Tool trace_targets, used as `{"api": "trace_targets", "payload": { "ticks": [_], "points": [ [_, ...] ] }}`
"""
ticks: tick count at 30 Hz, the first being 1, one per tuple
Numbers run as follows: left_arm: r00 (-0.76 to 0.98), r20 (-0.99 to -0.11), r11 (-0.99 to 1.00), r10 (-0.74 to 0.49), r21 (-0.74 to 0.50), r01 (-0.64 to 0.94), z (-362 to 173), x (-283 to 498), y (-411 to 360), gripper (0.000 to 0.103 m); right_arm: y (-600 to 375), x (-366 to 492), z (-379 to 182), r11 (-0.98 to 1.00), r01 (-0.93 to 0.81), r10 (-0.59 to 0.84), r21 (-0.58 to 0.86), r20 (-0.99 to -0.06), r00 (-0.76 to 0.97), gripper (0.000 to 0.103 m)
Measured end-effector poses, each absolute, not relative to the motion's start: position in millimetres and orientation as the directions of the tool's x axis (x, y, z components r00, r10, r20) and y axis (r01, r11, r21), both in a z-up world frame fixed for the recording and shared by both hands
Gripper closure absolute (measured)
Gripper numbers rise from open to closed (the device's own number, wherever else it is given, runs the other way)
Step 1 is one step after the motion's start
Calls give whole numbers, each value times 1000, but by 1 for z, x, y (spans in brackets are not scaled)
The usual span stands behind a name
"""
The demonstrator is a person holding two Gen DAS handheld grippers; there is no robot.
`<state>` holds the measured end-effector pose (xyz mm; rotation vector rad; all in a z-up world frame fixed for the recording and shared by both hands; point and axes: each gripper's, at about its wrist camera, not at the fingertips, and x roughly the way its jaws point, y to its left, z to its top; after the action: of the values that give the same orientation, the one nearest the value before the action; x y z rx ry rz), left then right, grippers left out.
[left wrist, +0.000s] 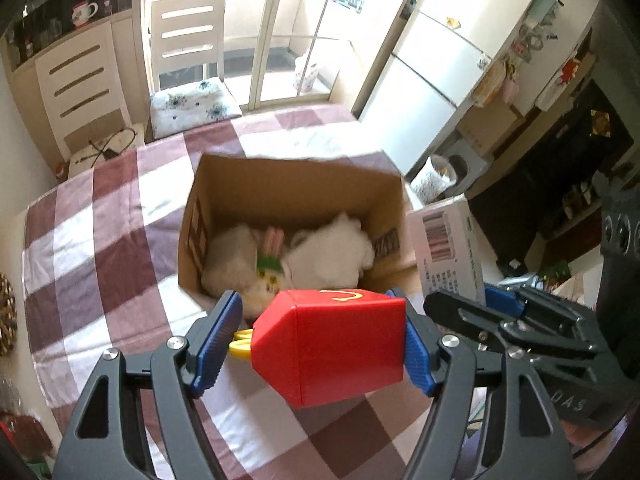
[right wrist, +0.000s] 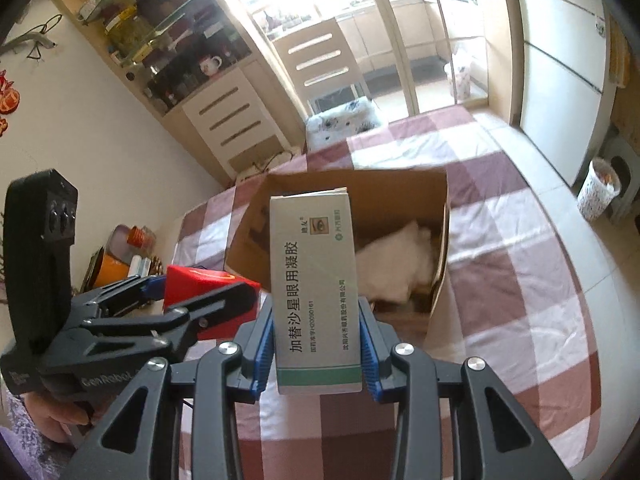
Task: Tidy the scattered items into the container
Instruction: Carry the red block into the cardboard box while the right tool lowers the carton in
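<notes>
The left gripper (left wrist: pixel 320 344) has its blue pads clamped on the two sides of a red toy box (left wrist: pixel 332 344) with a yellow arch printed on top and a yellow handle poking out at its left; the toy hangs clear above the checked tablecloth (left wrist: pixel 100 240), just short of the near edge of the cardboard box (left wrist: pixel 296 184). The right gripper (right wrist: pixel 316 356) is closed on a white medicine carton (right wrist: pixel 314 280) with a green stripe and dark lettering, pinched at its lower end and standing up between the fingers, also in the air on the near side of the cardboard box. The two tools sit side by side, close together. Inside the open cardboard box lie fluffy white plush toys (left wrist: pixel 332 248) and between them something with pink ears and a green band (left wrist: pixel 270 256). Beyond the table stand a white slatted chair (left wrist: pixel 188 40) with a flowered cushion, a glass door, and a tall white fridge (left wrist: pixel 452 52).
</notes>
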<state>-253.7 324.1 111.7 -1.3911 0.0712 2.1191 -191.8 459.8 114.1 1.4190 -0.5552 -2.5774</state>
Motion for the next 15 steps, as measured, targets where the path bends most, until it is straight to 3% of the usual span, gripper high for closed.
{"api": "trace_targets", "payload": {
  "ticks": [15],
  "points": [
    [-230,-872,-850,431,-307,-427,65,-340,347,29,474,-268,88,-948,-82,-219,308,-815,-537,66]
  ]
}}
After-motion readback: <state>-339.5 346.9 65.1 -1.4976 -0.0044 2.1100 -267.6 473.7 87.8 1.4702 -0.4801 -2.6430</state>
